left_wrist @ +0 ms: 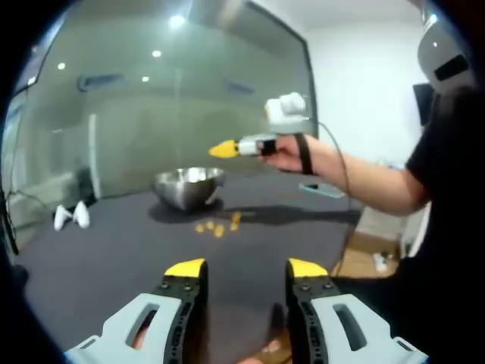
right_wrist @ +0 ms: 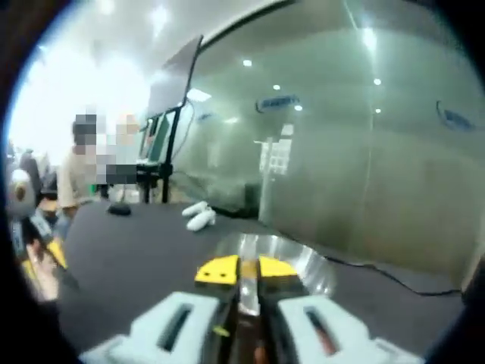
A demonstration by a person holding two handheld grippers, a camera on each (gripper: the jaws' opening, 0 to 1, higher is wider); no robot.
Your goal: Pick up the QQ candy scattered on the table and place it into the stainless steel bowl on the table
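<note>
Several yellow QQ candies lay scattered on the dark table, just in front of the stainless steel bowl, which stood upright on it. In the left gripper view, the left gripper hung low over the near part of the table with its yellow-tipped jaws spread well apart and nothing between them. The right gripper, held in a person's hand, hovered in the air above and a little to the right of the bowl, its yellow tips drawn together. In the right gripper view, the right gripper showed its jaws nearly closed, with a thin gap; whether a candy sat between them could not be told. The bowl's rim lay directly beyond those tips. Two white objects rested on the table, well apart from the bowl.
</note>
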